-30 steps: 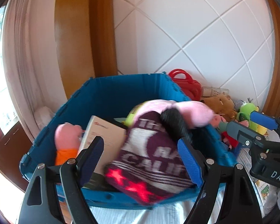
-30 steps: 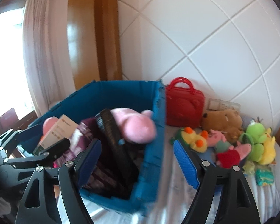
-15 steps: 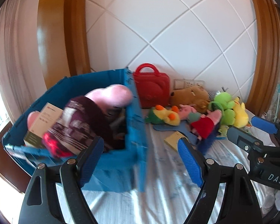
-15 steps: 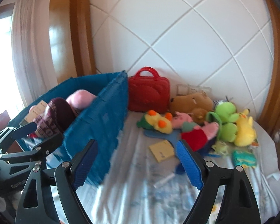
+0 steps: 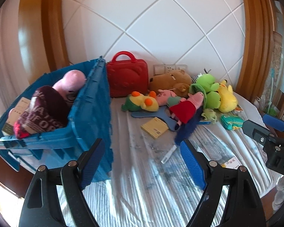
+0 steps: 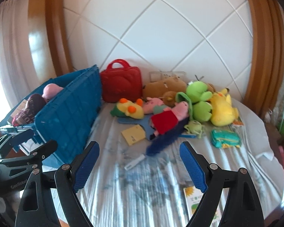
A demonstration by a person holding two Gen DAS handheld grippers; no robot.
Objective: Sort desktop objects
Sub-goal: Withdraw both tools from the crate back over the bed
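Both the left gripper (image 5: 142, 163) and the right gripper (image 6: 139, 165) are showing black plastic arms with silver screws. Ribbed blue pads (image 5: 192, 163) are lining the fingers, and white lettering is marking each black body.

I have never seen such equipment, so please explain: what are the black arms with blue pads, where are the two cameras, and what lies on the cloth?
No robot is here. A person holds one hand tool in each hand, and each carries a wide-angle camera looking forward along its jaws. One picture is from the left gripper, the other from the right gripper. Both stand open and hold nothing.

On the striped cloth stands a blue crate holding a maroon knitted item and a pink plush. Beside it is a red case, then a pile of soft toys, among them a green frog and a yellow plush. In front lie a yellow notepad and a teal packet.
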